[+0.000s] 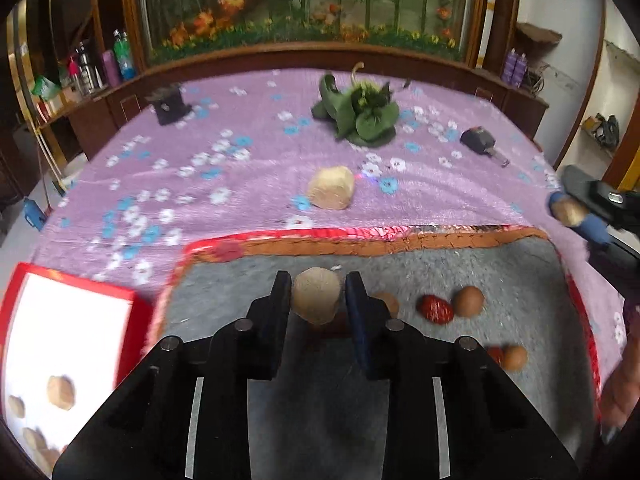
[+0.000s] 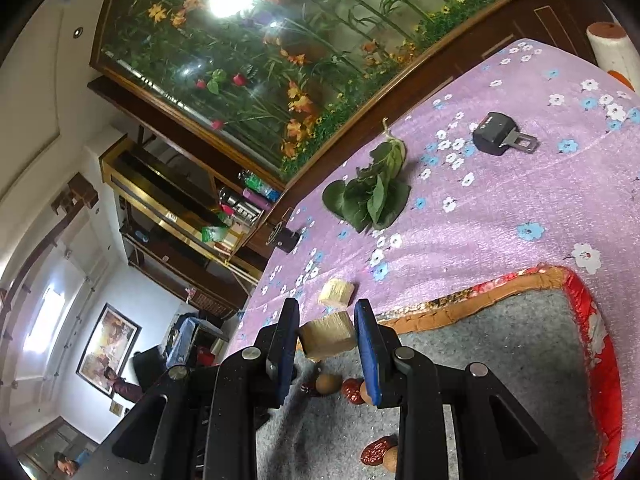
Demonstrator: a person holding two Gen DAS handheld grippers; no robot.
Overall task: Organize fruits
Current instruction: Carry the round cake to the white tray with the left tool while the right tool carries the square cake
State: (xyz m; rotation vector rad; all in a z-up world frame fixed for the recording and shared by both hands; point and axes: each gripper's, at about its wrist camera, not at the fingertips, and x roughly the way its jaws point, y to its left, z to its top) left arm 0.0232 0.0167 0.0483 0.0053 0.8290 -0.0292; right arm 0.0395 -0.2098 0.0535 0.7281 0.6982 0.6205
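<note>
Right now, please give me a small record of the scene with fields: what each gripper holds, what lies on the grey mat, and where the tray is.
left gripper: shut on a tan piece
right gripper: shut on a tan block
grey mat: red dates and round brown fruits
purple cloth: one loose tan block, green leaves
red tray: left of the mat, holds tan pieces

Ahead of my left hand-held gripper [image 1: 316, 300] the purple bed cover [image 1: 248, 188] lies mostly open, broken by one tan chunk [image 1: 331, 187], the greens [image 1: 358, 114] and a black buckle [image 1: 478, 140] farther back. On the grey mat [image 1: 520, 272], dates [image 1: 435, 309] and round fruits [image 1: 468, 301] crowd my right; the red tray [image 1: 60, 344] bounds my left.
</note>
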